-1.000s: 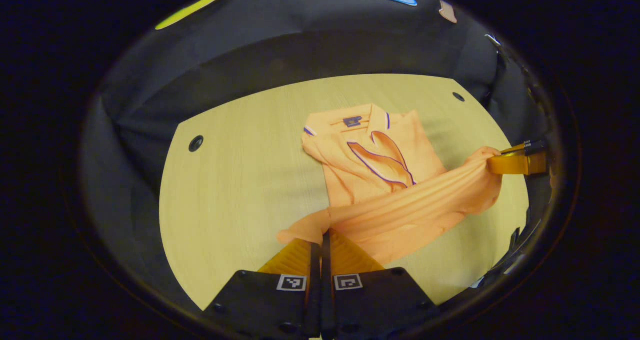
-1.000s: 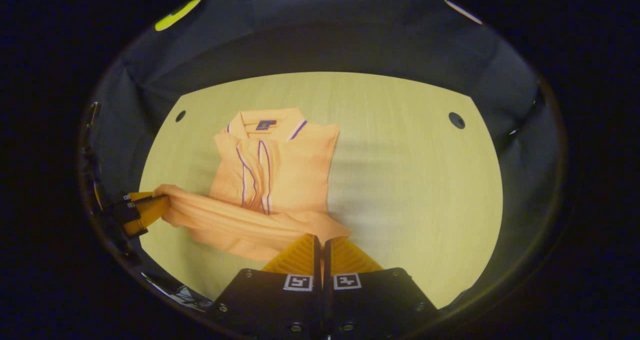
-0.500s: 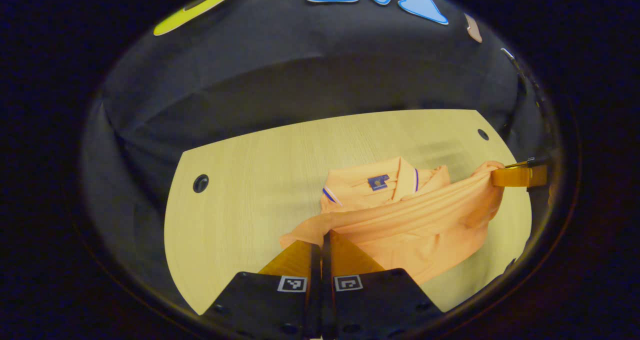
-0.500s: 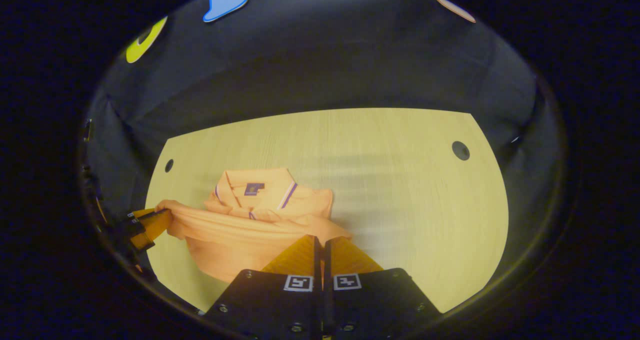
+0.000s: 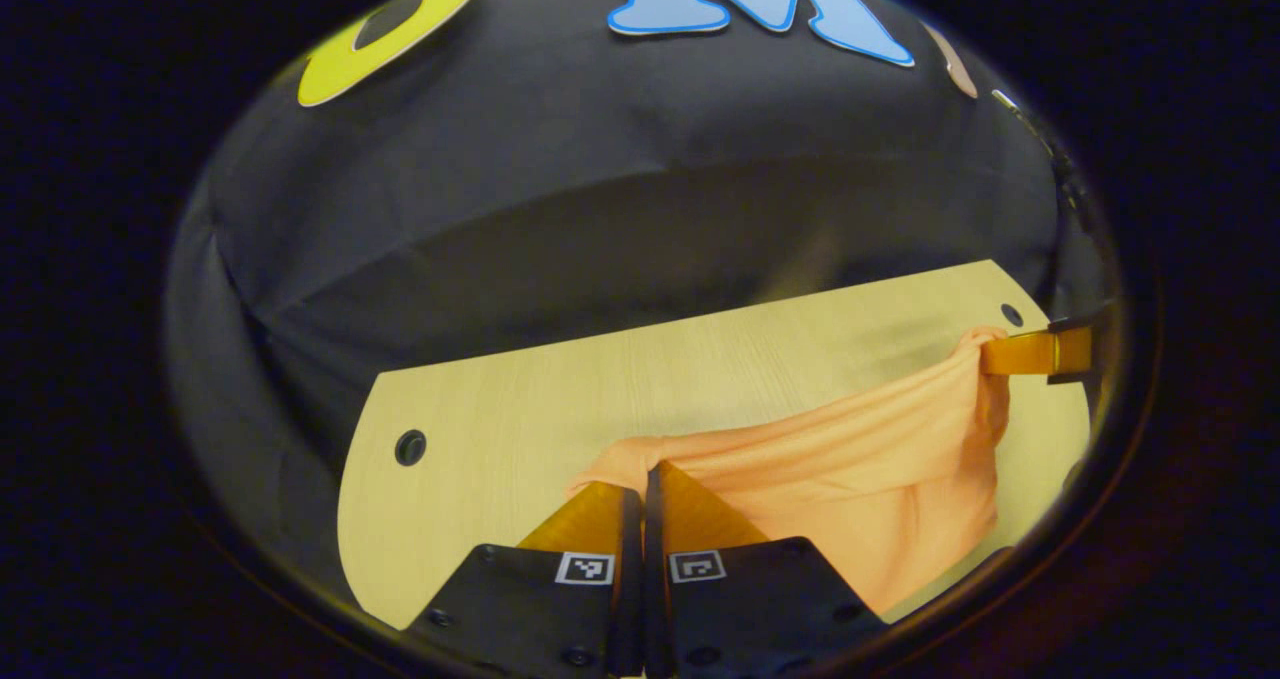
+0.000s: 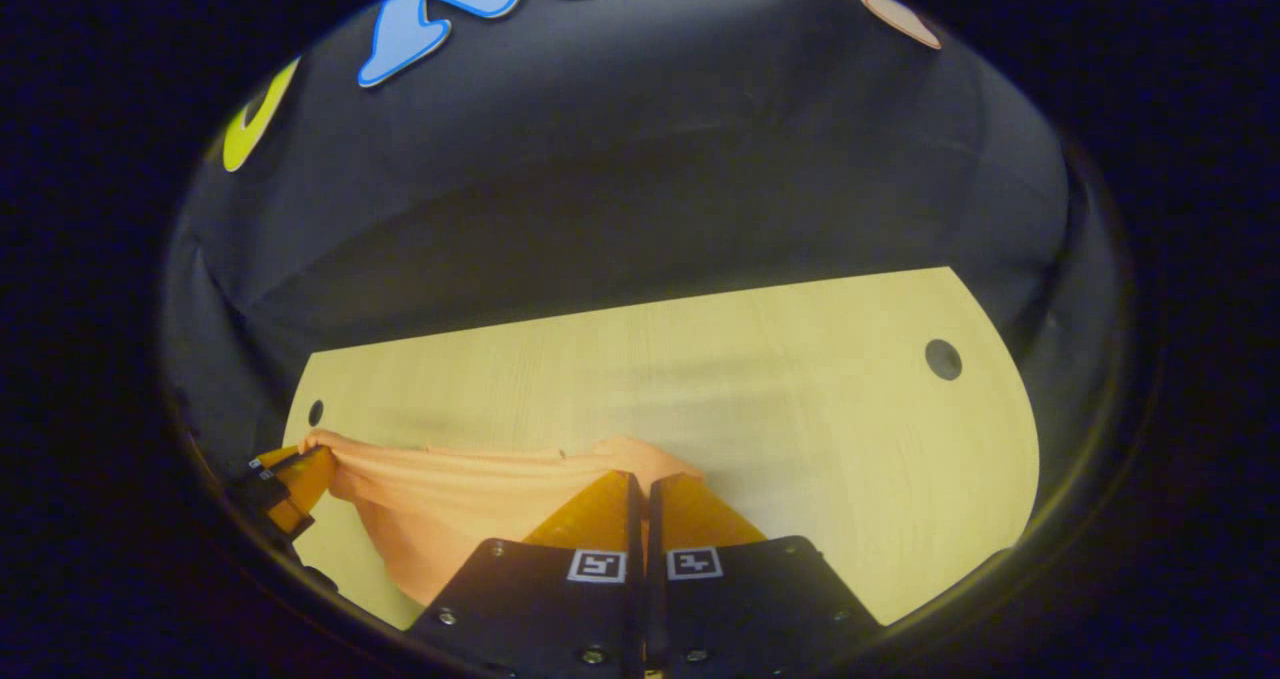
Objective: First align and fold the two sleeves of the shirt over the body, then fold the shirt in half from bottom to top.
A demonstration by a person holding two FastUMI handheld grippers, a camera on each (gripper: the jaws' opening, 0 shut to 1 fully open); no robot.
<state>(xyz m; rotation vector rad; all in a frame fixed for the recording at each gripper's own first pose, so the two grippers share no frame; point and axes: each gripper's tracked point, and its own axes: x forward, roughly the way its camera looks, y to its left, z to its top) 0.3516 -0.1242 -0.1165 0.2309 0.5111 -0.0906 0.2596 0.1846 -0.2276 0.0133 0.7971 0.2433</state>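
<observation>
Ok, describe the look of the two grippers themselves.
The left gripper and the right gripper look alike: a black, angular body with small screws, and two wedge-shaped ribbed jaws. Each jaw base carries a square black-and-white marker tag.

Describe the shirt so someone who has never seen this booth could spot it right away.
Start at the pale wooden table that stands before the black cloth wall. Over its near part hangs the shirt, a span of soft orange fabric stretched between the left claw and the right claw. It is the one cloth thing over that bare wood, sagging in folds.
</observation>
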